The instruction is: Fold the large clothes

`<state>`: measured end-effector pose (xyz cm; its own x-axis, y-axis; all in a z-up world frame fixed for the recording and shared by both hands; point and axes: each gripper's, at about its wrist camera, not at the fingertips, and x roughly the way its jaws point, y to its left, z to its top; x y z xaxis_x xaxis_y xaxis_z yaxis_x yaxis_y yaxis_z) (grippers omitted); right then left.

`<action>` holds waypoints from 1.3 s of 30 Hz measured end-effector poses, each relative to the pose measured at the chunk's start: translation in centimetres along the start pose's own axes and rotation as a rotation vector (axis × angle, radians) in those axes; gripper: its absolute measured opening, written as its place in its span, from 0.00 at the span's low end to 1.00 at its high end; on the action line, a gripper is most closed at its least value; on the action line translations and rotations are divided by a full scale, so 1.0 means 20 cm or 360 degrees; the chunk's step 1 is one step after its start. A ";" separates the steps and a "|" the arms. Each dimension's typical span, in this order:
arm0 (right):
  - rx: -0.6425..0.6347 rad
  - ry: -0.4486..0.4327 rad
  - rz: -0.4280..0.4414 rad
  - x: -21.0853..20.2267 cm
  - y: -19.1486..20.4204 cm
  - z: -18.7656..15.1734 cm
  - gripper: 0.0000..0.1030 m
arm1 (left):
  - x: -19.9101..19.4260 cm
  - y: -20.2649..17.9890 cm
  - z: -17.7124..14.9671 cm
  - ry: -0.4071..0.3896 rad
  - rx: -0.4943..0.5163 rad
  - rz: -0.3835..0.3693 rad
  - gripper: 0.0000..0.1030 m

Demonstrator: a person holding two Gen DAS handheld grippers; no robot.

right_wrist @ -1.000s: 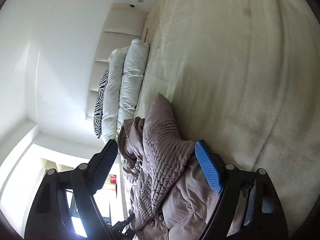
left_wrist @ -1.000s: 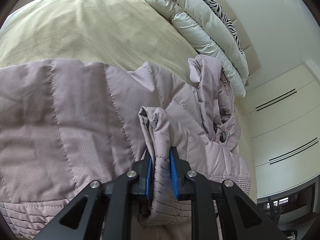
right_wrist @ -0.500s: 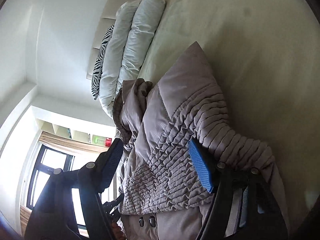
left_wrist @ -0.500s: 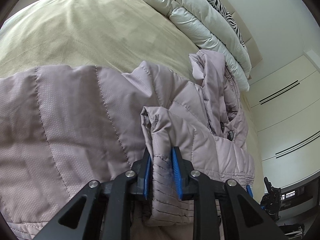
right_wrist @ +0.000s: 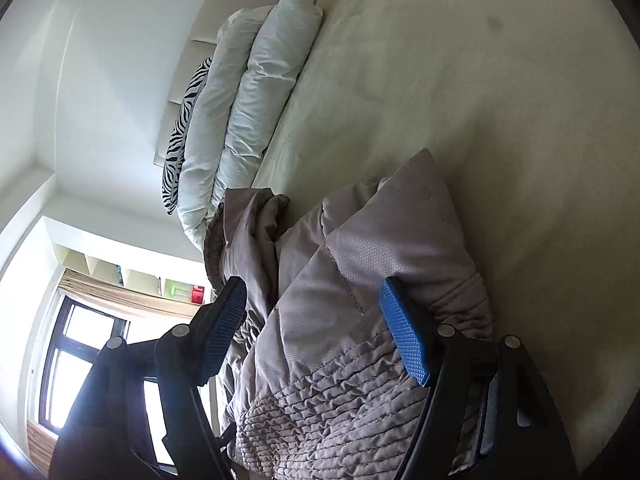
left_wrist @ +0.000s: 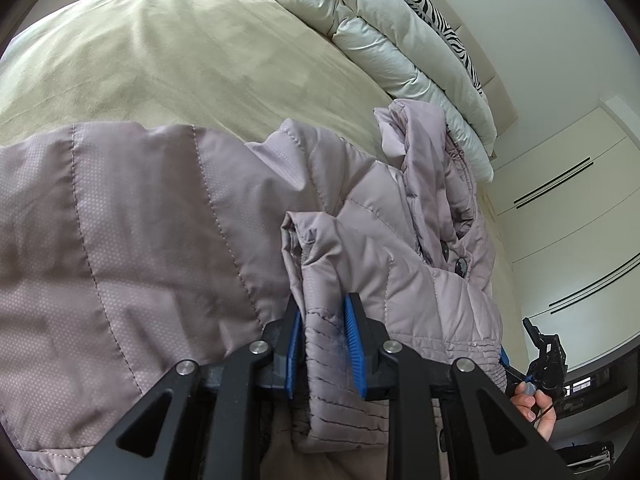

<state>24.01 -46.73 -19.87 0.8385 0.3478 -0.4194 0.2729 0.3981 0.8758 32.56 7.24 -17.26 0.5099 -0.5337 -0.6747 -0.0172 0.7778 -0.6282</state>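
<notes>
- Lying on the beige bed (left_wrist: pixel 168 48), the mauve quilted puffer jacket (left_wrist: pixel 140 220) looks smooth, dotted and stitched.
- Left gripper (left_wrist: pixel 322 328) jaws clenched on its gathered cuff.
- Right gripper (right_wrist: pixel 312 320) jaws, just closing, straddle the ruched hem loosely.

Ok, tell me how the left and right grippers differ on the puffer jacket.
The left gripper pinches a narrow fold of the puffer jacket, its jaws just eased slightly; the right gripper stands wide around the gathered hem, jaws just narrowed, one pad clear of it. Both have blue pads and jacket between them.
</notes>
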 end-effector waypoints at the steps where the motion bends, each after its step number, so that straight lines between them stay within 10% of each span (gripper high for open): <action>1: -0.0012 0.0003 0.0018 0.00 -0.02 0.00 0.66 | 0.00 0.00 0.00 -0.0003 0.0001 -0.0006 0.25; 4: -0.0026 -0.0018 0.0008 -0.06 -0.02 -0.01 0.67 | -0.06 -0.02 -0.01 -0.0024 -0.0016 -0.0013 0.31; 10: -0.0228 0.0018 0.0061 -0.28 0.18 -0.21 0.68 | -0.48 -0.02 -0.15 -0.0237 -0.0044 -0.0131 0.74; 24: -0.0453 0.0425 0.0132 -0.39 0.37 -1.09 0.69 | -1.46 0.92 -0.74 -0.0784 -0.0888 -0.0098 0.83; 39: -0.0389 0.0436 0.0086 -0.55 0.34 -1.31 0.68 | -1.51 1.40 -0.86 -0.1244 -0.1749 -0.0292 0.77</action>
<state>4.37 -25.49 -15.54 0.6822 0.5752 -0.4513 0.0831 0.5523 0.8295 1.82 39.47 -21.10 0.9227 0.0112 -0.3854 -0.3799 -0.1429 -0.9139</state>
